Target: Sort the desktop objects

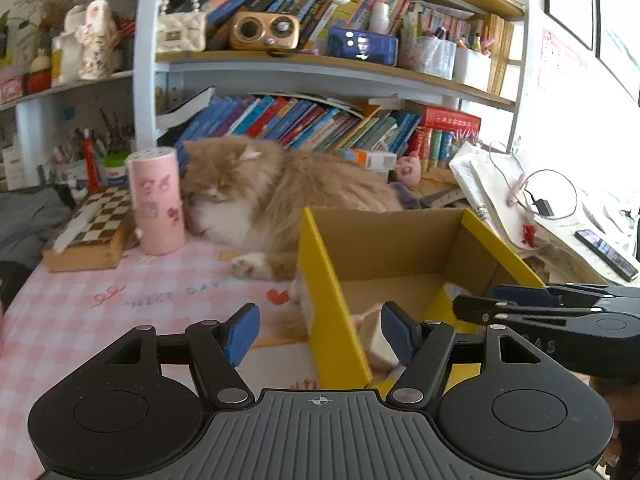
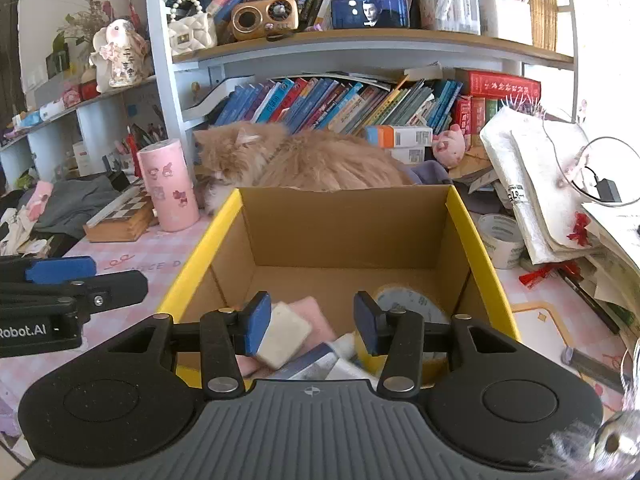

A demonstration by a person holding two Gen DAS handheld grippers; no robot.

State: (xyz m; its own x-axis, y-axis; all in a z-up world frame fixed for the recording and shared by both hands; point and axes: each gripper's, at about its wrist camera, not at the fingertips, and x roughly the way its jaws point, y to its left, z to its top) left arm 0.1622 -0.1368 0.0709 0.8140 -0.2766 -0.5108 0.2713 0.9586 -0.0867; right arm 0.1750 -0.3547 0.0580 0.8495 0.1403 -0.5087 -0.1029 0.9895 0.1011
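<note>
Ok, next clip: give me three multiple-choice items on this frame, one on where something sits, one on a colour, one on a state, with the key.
1. Where is the cat lying?
A. Behind the cardboard box, in front of the lower bookshelf
B. Inside the box
C. On the top shelf

2. What colour is the outside of the box's side flaps?
A. Red
B. Yellow
C. Green

3. What is between the pads of the right gripper?
A. The pink cylinder
B. A roll of tape
C. Nothing; it is open over the box

Key:
1 A, its fur shows above the box's far wall, books behind it.
2 B, both flaps are bright yellow outside, brown inside.
3 C, the blue pads stand apart and clamp nothing; the items lie loose on the box floor below.
</note>
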